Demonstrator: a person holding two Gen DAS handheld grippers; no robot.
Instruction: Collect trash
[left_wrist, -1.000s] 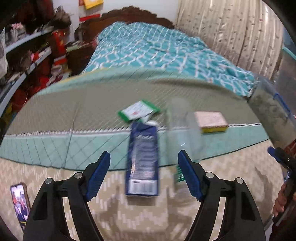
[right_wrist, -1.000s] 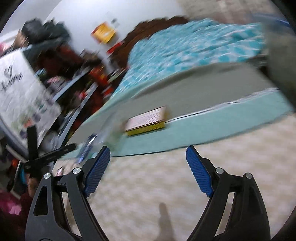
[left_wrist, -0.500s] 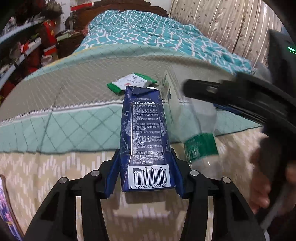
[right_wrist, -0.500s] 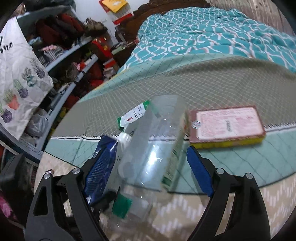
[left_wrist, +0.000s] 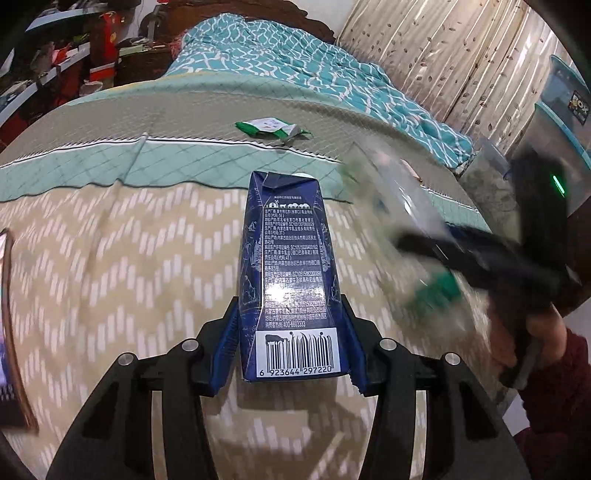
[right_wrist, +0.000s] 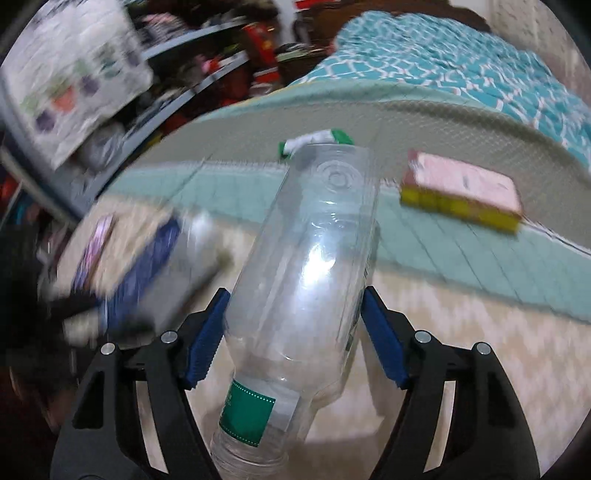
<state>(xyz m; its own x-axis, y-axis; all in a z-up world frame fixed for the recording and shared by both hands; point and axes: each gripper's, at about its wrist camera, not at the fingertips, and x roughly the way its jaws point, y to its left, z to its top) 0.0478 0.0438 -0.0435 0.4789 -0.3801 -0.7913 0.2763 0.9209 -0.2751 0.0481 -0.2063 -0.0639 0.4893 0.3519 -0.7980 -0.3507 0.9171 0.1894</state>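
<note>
My left gripper (left_wrist: 288, 306) is shut on a dark blue drink carton (left_wrist: 288, 258), gripping its barcode end with the top pointing away. The right gripper (right_wrist: 295, 295) has a clear plastic bottle (right_wrist: 310, 258) with a green label between its jaws, neck toward the camera. Those jaws are closing and both blue pads touch the bottle's sides. In the left wrist view the bottle (left_wrist: 399, 206) and the right gripper (left_wrist: 480, 266) are blurred at the right. A green and white wrapper (left_wrist: 273, 127) lies on the grey mat farther back. A pink and yellow box (right_wrist: 461, 192) rests on the mat to the right.
All of this is on a bed with a beige zigzag cover (left_wrist: 110, 258) and a teal quilt (left_wrist: 295, 74) behind. A phone (left_wrist: 7, 332) lies at the left edge. Cluttered shelves (right_wrist: 184, 92) stand on the left, storage bins (left_wrist: 565, 110) on the right. A hand in a red sleeve (left_wrist: 546, 332) holds the right gripper.
The left gripper closed on the blue carton and drew back with it. The right gripper swung over the bottle, and its jaws closed in around it.
</note>
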